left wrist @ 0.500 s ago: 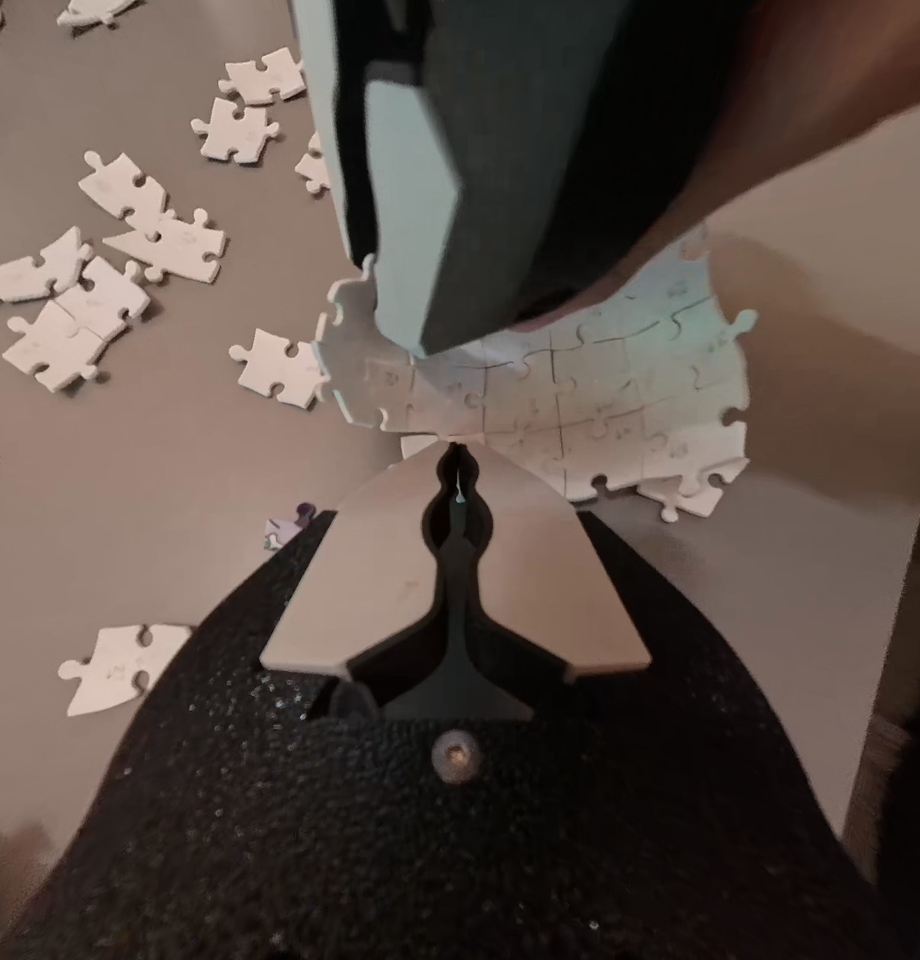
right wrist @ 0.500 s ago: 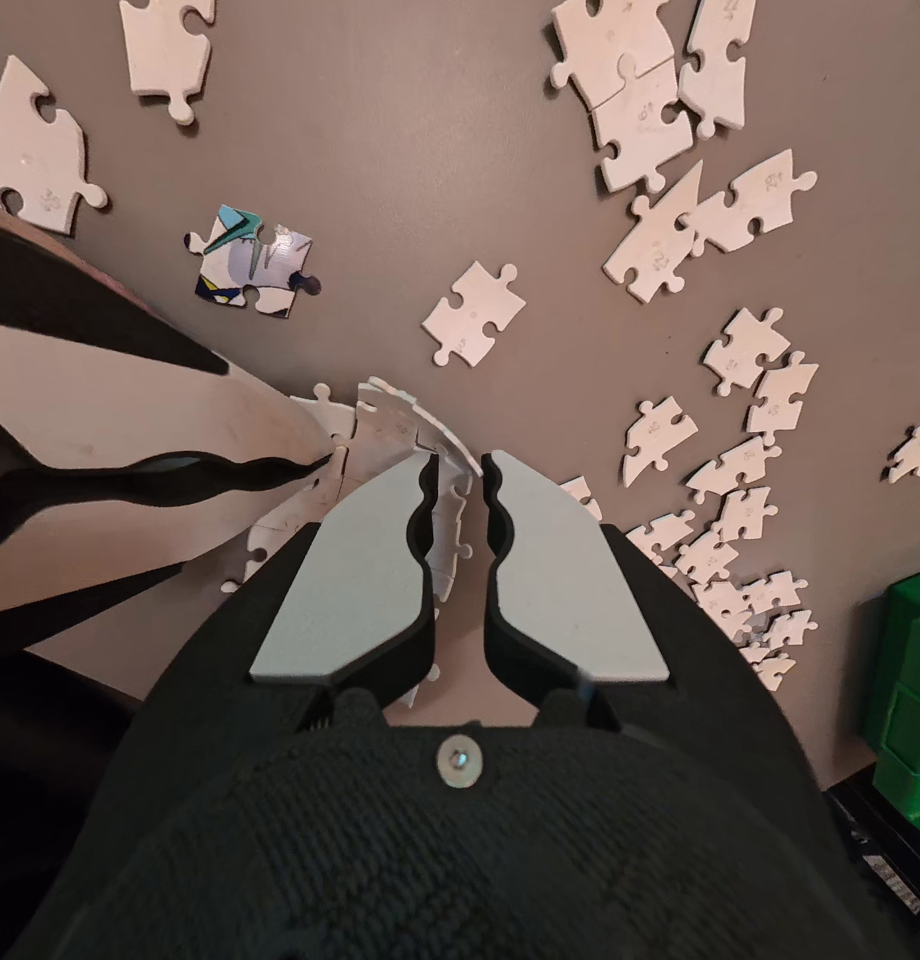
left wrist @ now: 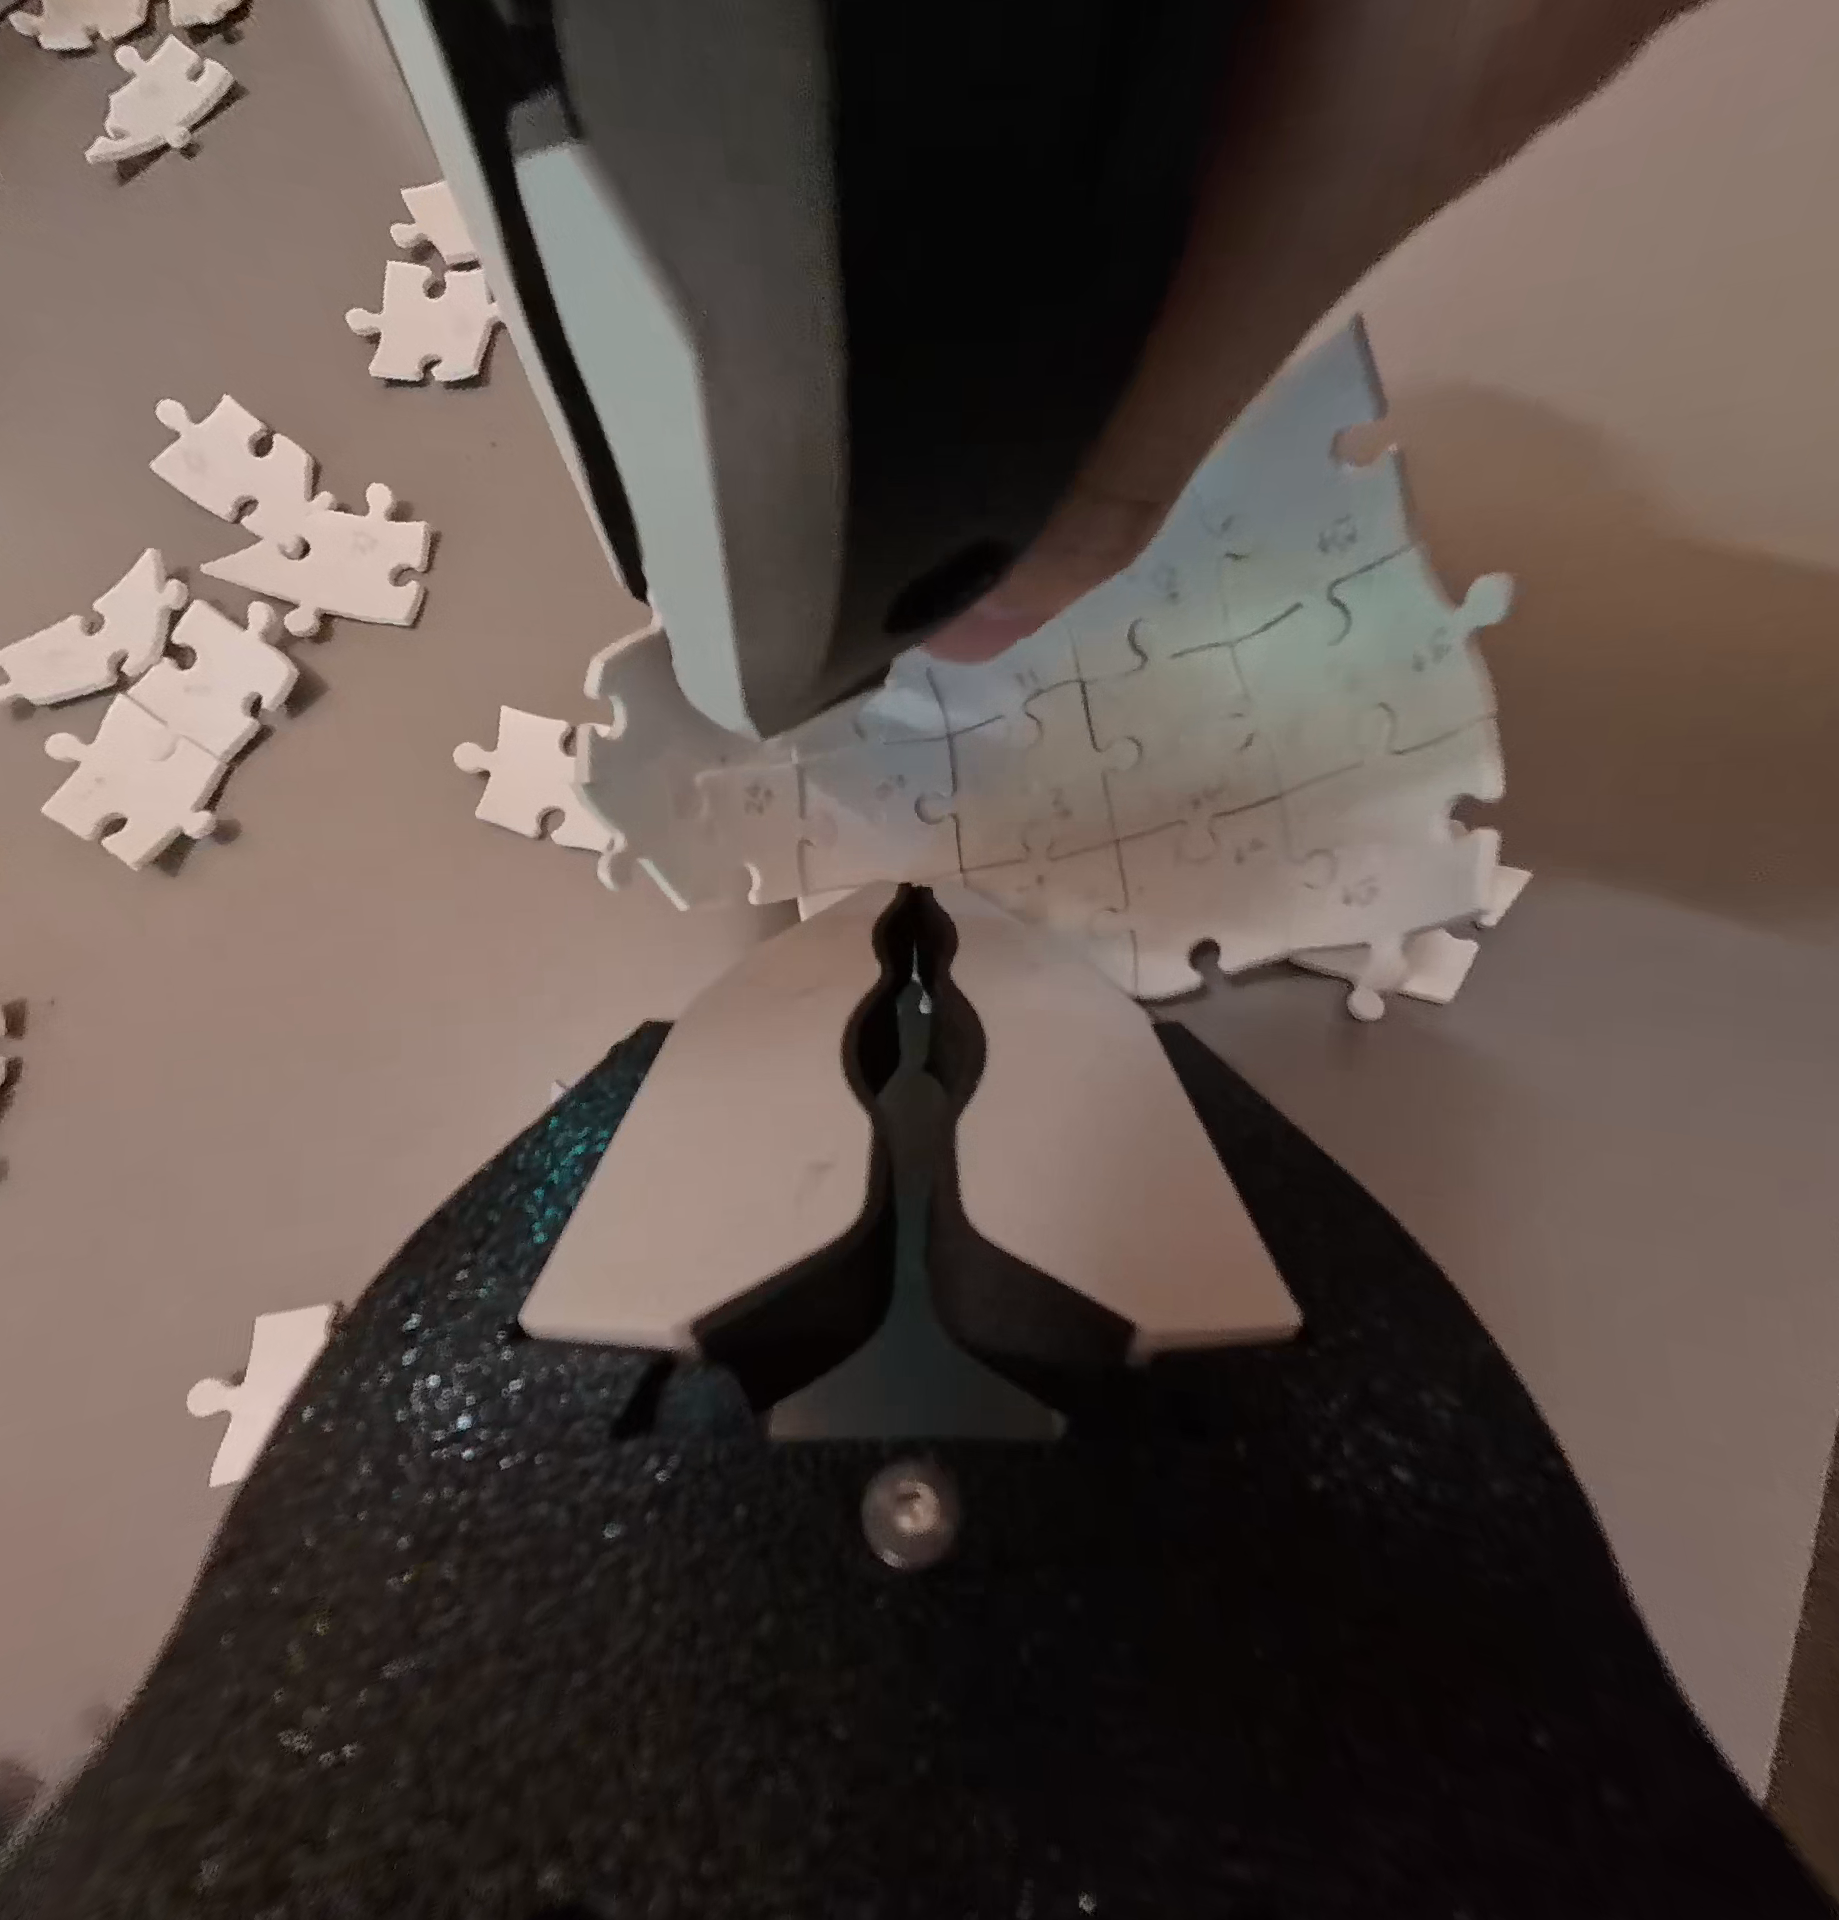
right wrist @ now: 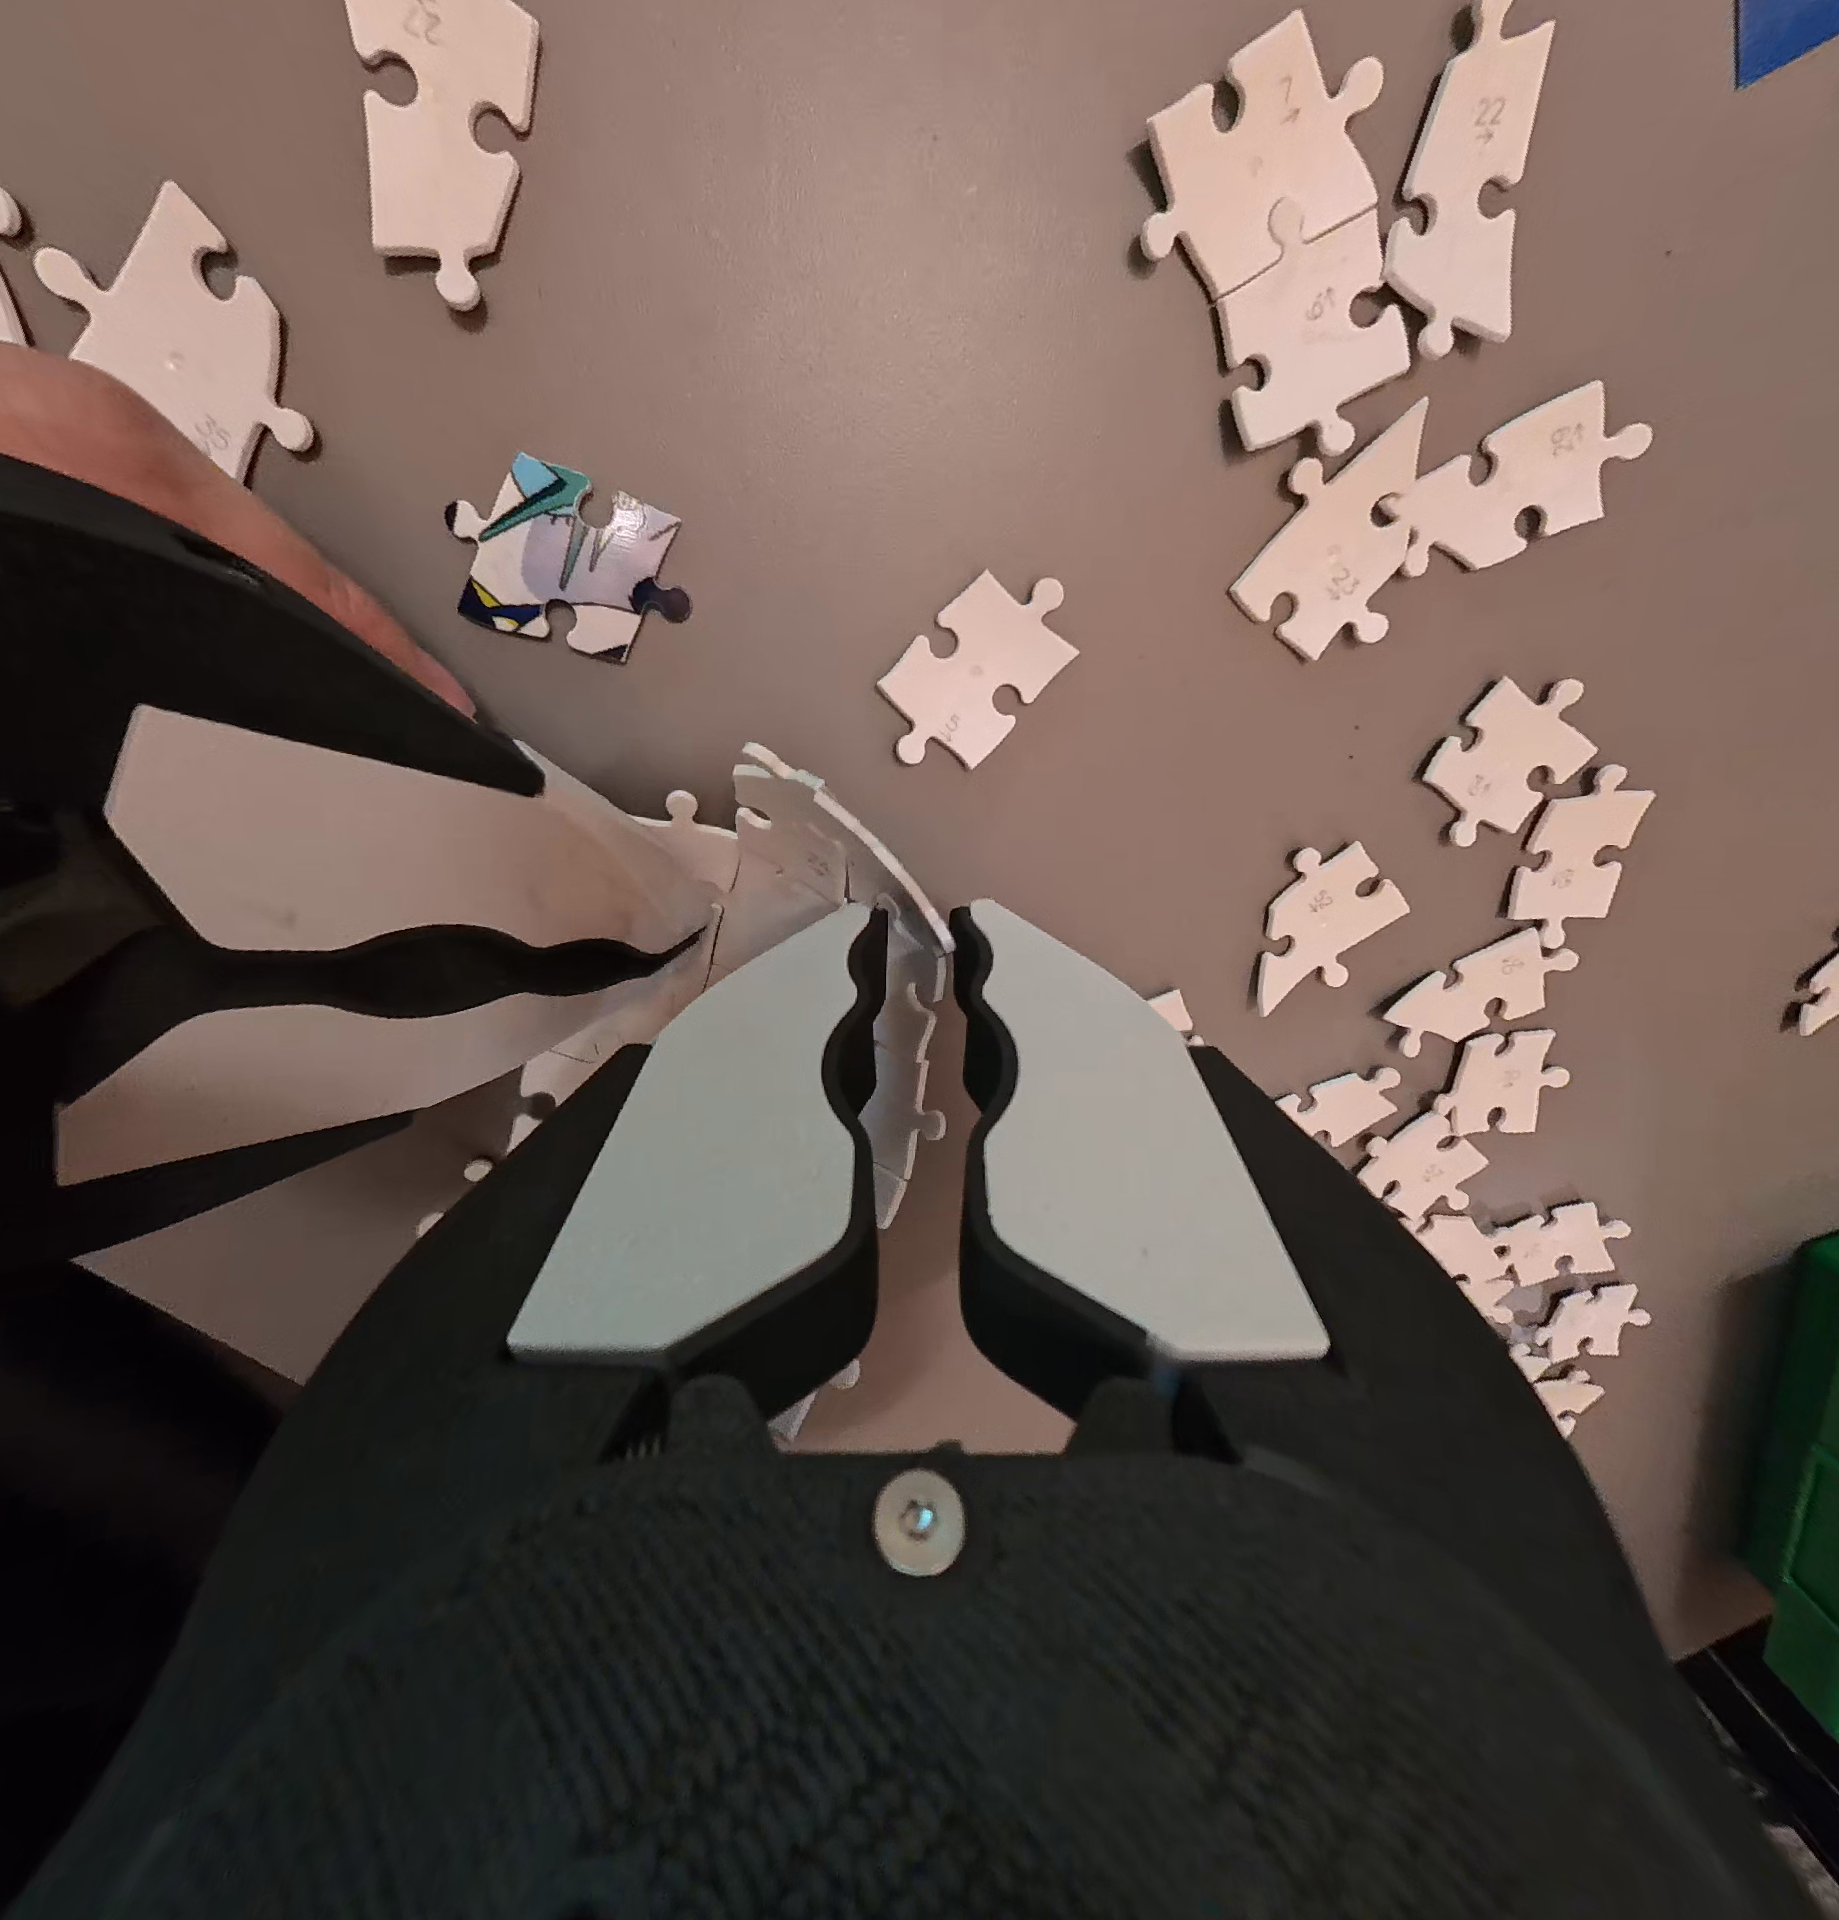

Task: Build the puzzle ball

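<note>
Your left gripper (left wrist: 913, 920) has its fingers pressed together on the near edge of the curved puzzle section (left wrist: 1154, 790), a sheet of joined white pieces bowed up off the grey table (left wrist: 271, 1039) with its blank side facing you. Your right gripper (right wrist: 915, 920) comes at the same section from above; its fingers stand slightly parted on either side of the section's rim, and whether they actually grip it is unclear. Just past the section, one white loose piece (right wrist: 982, 670) lies flat, and to its left sits a printed piece (right wrist: 572, 561) face up in blue and teal. Further out, scattered white pieces (right wrist: 1455, 499) spread across the table, and a green box (right wrist: 1829, 1475) stands at the right edge.
</note>
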`<state>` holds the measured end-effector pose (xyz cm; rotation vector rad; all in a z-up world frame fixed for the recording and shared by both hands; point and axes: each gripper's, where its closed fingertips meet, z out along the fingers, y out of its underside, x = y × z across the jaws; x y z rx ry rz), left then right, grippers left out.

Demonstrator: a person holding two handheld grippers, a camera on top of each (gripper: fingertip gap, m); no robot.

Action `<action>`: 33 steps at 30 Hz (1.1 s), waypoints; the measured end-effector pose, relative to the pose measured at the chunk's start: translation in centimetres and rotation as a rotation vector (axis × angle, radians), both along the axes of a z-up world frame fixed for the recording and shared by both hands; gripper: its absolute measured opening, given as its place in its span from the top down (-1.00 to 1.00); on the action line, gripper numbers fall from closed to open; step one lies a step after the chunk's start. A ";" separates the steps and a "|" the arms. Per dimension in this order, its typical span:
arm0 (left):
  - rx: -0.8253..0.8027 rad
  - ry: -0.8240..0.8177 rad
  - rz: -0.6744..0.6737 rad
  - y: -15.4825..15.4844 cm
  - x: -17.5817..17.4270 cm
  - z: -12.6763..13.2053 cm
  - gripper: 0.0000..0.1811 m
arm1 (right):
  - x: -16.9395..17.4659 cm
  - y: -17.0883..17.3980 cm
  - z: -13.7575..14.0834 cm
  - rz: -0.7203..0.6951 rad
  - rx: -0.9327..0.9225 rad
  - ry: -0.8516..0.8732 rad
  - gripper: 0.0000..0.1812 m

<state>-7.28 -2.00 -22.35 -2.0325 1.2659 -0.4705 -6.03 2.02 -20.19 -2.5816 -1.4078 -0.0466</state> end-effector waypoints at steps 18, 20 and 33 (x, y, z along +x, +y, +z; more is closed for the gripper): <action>0.206 0.167 -0.097 0.0 -0.1 0.0 1.00 | -0.1 0.0 -0.2 -0.020 -0.001 0.065 0.87; 0.166 0.070 -0.091 0.1 0.0 0.4 1.00 | 0.1 0.1 -0.2 -0.021 0.006 0.049 0.85; 0.103 0.083 -0.110 0.2 0.2 0.3 1.00 | 0.3 0.3 -0.5 -0.031 0.018 0.073 0.84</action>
